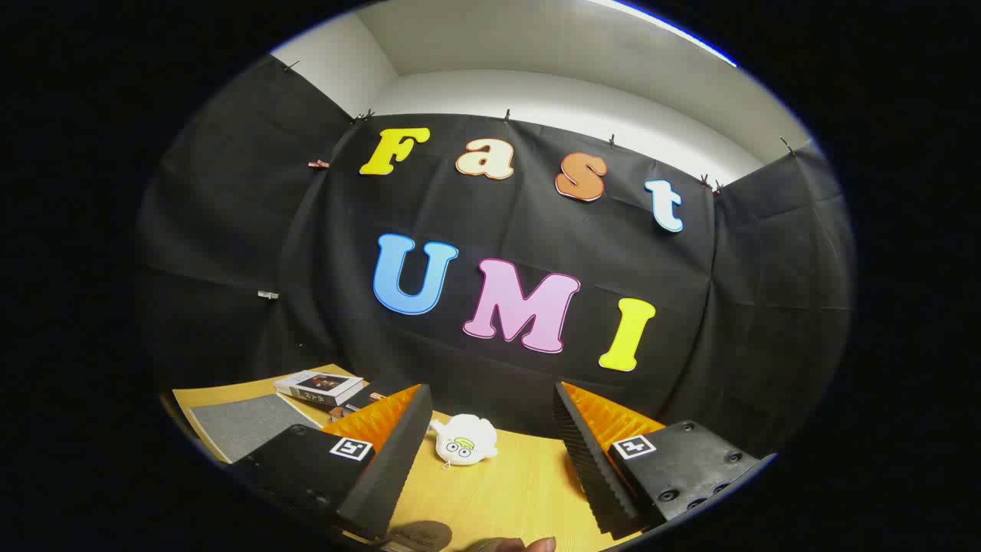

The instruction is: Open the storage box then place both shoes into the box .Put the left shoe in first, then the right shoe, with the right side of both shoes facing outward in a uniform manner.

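On the wooden table (506, 491), between the two spread fingers of the gripper (490, 399), lies a small white plush toy (463, 441) with a cartoon face, and I take it as my landmark. The gripper is wide apart, its fingers grasping nothing; the toy sits in the gap between them, a little nearer the left finger (398, 452) than the right finger (590, 452), and touches neither as far as I can see. Each finger carries a small square marker on its base.

To the left of the toy, past the left finger, a thick book (318, 387) lies flat near the back edge of the table, with some small dark items just beside it that are too blurred to name. In front of the book, and farther left of the toy, a grey mat (241, 422) lies on the wood. Behind the toy the black cloth wall (253, 230) of the booth rises straight from the table's far edge. Nearer to me than the toy, by the table's near edge, there is a dark round patch (420, 534) on the wood, and next to it a fingertip (536, 544) of a person's hand just pokes in.

From where the gripper looks, I cannot tell where the storage box and the two shoes are.
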`<state>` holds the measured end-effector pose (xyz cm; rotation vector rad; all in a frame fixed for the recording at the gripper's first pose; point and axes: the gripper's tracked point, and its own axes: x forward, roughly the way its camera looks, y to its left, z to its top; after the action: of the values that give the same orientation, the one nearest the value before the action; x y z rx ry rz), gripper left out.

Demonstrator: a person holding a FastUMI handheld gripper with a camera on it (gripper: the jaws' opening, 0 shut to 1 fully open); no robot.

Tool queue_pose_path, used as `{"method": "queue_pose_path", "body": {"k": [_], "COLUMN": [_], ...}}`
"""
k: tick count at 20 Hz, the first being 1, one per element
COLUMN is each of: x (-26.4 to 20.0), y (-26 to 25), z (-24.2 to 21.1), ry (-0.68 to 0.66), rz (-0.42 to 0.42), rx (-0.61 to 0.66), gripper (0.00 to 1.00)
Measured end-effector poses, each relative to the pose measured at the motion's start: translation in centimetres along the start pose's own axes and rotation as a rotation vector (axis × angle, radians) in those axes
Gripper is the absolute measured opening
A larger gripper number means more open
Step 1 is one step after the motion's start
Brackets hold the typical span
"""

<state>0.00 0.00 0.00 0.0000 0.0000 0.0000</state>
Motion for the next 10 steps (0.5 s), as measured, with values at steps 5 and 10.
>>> {"method": "queue_pose_path", "body": {"k": [5,10], "x": [-0.29,-0.51], "y": [0.13,-0.03], "z": [-0.27,-0.68], "ry": [0.003,0.014], "rz": [0.002,0.004], "rx": [-0.001,-0.003], "gripper": [0.97,0.97]}}
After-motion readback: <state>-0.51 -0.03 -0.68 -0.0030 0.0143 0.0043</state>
